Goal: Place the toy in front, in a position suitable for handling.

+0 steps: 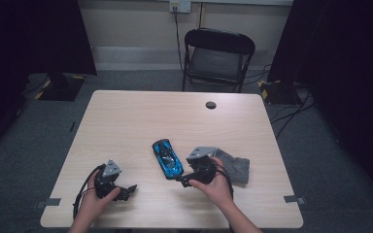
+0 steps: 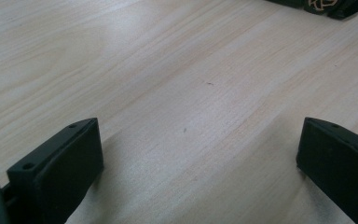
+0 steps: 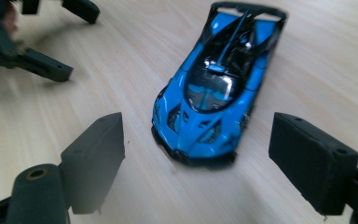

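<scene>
A blue and black toy car (image 1: 167,158) (image 3: 214,88) lies on the pale wooden table (image 1: 150,116), its nose toward the person's side. My right gripper (image 1: 181,181) (image 3: 200,161) sits low just behind that nose, open, with the jaws standing wide to either side of it and clear of the bodywork. My left gripper (image 1: 129,190) (image 2: 198,158) rests near the front left of the table, open over bare wood with nothing between its jaws. It appears again as a black frame (image 3: 32,63) at the upper left of the right gripper view.
A crumpled grey cloth (image 1: 238,167) lies just right of the right hand. A dark round cable hole (image 1: 211,105) is near the table's far edge. A black folding chair (image 1: 217,53) stands behind the table, with cables on the floor.
</scene>
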`<state>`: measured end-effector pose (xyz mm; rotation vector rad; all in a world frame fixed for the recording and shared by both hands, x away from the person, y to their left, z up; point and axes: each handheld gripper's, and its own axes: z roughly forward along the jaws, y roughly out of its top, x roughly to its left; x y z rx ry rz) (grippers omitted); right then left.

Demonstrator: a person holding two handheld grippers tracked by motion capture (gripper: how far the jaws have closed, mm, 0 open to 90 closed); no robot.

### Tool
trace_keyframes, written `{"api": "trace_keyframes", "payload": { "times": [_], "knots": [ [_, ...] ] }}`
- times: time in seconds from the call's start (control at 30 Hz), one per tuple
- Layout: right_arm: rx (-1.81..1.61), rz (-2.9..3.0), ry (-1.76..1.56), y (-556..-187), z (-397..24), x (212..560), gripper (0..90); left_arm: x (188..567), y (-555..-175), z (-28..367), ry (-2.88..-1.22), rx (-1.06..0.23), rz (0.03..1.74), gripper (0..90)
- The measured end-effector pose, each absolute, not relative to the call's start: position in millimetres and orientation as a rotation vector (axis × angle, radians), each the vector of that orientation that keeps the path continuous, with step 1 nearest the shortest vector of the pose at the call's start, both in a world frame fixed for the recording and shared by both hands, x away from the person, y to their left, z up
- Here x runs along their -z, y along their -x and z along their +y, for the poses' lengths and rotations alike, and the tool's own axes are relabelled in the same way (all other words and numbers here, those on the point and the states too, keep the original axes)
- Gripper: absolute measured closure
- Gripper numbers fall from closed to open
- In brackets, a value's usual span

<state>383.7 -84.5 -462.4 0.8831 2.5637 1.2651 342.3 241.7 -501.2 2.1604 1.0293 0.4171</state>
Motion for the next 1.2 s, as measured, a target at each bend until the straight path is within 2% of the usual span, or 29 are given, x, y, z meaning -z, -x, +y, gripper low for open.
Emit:
{"api": "trace_keyframes", "payload": {
  "times": [0.27,0.63,0.8,0.9,1.2],
  "knots": [
    [-1.217,2.500,-1.023,-392.0,-51.1,487.5,13.1,501.3,-342.3,241.6,-2.159,-0.416,1.030,0.0],
    [-1.122,2.462,-0.999,-392.3,-40.8,500.8,15.6,501.3,-342.2,241.6,-2.159,-0.416,1.031,0.0],
    [-1.131,2.450,-1.013,-392.5,-42.1,500.4,19.0,501.2,-342.3,241.7,-2.160,-0.417,1.030,0.0],
    [-1.143,2.424,-1.051,-391.9,-48.1,499.8,24.9,501.2,-342.4,241.8,-2.162,-0.418,1.027,0.0],
    [-1.139,2.476,-0.986,-383.8,-63.3,498.0,25.0,501.2,-342.4,241.8,-2.162,-0.418,1.028,0.0]
  ]
}}
